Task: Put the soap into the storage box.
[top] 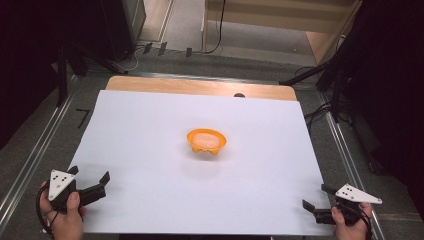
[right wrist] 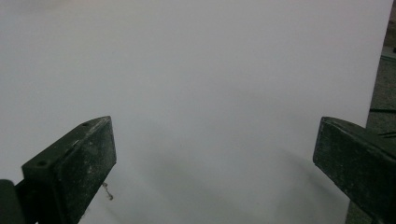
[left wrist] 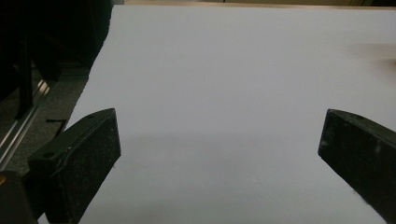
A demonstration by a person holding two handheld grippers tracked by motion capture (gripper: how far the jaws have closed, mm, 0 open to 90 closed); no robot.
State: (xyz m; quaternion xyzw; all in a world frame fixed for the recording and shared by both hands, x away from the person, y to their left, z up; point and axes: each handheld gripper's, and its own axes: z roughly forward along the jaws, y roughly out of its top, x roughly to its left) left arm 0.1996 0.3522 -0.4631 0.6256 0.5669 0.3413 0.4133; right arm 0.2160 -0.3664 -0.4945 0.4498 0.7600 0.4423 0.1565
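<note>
While both jaws-apart units idle at the near corners, the orange bowl (top: 206,141) sits mid-counter (top: 150,150), forward-right of the left hand-held gripper (top: 90,179), forward-left of the right hand-held gripper (top: 316,197), roughly equidistant.

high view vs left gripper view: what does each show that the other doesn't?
High view: the small orange plastic bowl mid-sheet, the right gripper at the near right corner, both hands, and the wooden table edge beyond the sheet.

Left gripper view: a close look at the left gripper with its black jaws wide apart and nothing between them.

Both: the white paper sheet and the left gripper.
</note>
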